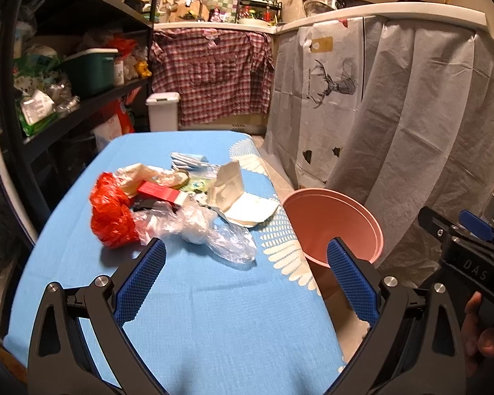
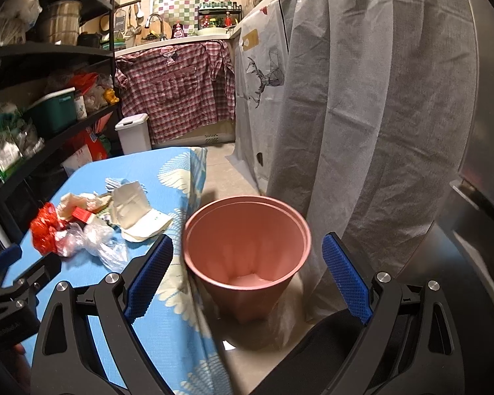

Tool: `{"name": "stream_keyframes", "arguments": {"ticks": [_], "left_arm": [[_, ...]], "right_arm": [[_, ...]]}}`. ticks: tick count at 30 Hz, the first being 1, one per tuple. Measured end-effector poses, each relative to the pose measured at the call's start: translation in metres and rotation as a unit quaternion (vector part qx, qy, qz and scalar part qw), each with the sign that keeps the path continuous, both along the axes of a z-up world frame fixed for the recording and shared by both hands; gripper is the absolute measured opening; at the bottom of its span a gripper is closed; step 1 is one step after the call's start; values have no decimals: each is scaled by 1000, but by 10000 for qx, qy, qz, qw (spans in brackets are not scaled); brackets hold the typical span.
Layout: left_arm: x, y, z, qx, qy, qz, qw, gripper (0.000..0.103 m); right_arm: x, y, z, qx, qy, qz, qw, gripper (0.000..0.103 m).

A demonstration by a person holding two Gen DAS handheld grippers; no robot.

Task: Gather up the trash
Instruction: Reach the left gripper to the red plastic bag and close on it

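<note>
The left claw (image 1: 246, 261) hovers over the near part of the table (image 1: 214, 322), its blue-padded fingers spread wide apart with nothing between them. The right claw (image 2: 248, 261) hangs over the floor beside the table, fingers likewise wide apart and empty, framing the pink bin (image 2: 247, 250).

In the left wrist view the trash lies heaped on the blue cloth at about 11 o'clock from the claw: a crumpled red plastic bag (image 1: 110, 215) on the left, a red and white box (image 1: 163, 194) behind it, clear plastic wrap (image 1: 214, 233) nearest the claw, and an opened white paper carton (image 1: 237, 194) at 12 o'clock. These pieces touch or overlap one another. The pink bin (image 1: 336, 227) stands upright on the floor at 1 o'clock, just beside the table's right edge, its mouth open; its inside looks bare in the right wrist view.

A grey curtain (image 2: 378, 115) hangs behind the bin.
</note>
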State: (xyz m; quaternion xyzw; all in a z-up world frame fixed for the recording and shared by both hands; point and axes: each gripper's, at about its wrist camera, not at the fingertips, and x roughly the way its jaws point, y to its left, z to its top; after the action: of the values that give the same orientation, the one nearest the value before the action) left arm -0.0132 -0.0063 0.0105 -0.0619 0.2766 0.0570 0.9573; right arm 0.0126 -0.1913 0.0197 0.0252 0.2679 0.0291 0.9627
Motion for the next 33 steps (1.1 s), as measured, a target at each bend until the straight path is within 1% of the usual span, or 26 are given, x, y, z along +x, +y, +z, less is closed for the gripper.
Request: {"name": "stream_keyframes", "arguments": {"ticks": [2,6,8,9,11,12,13,14,16,17,19,21,26,29,32,33], "left_arm": [[-2,4,2,-3,-42,88,10000,93],[-3,14,7,-19,-58,261,9996,80],[-3,19,11,42,-105,359,9993,79],[-3,21,13,87,-115,410,9991,76],[-1,25,17,93,-119,465,9988,75],[0,27,19,97,-116,492,9987,75],[1,30,22,100,-91,503,9986,72],[4,33,26,97,-56,489,9987,70],[10,38,32,169,36,473,9987,65],[11,39,34,190,49,452,9988,64],[14,45,41,199,15,421,9989,64],[18,53,47,221,-49,439,9988,64],[39,73,58,353,-18,316,9989,64],[50,86,63,431,-16,255,9987,59],[61,104,64,492,-79,325,9982,58],[64,107,63,507,-73,358,9980,55]], "right_arm": [[-1,1,3,39,-94,16,9999,90],[-5,9,11,84,-405,145,9990,89],[-5,17,16,71,-558,279,9980,83],[-5,21,17,48,-619,325,9975,81],[-1,26,20,79,-646,410,9970,74],[3,29,21,154,-579,499,9970,72],[8,32,21,219,-465,604,9969,67],[13,35,21,242,-388,674,9967,60],[23,43,23,235,-262,778,9963,51],[27,47,25,234,-244,822,9960,50],[31,55,28,236,-289,901,9952,49],[34,63,35,222,-438,985,9939,49],[57,78,51,241,-598,1153,9912,50],[73,89,57,245,-637,1242,9899,50],[89,100,60,253,-707,1304,9886,50],[95,105,60,268,-711,1342,9880,50]]}}
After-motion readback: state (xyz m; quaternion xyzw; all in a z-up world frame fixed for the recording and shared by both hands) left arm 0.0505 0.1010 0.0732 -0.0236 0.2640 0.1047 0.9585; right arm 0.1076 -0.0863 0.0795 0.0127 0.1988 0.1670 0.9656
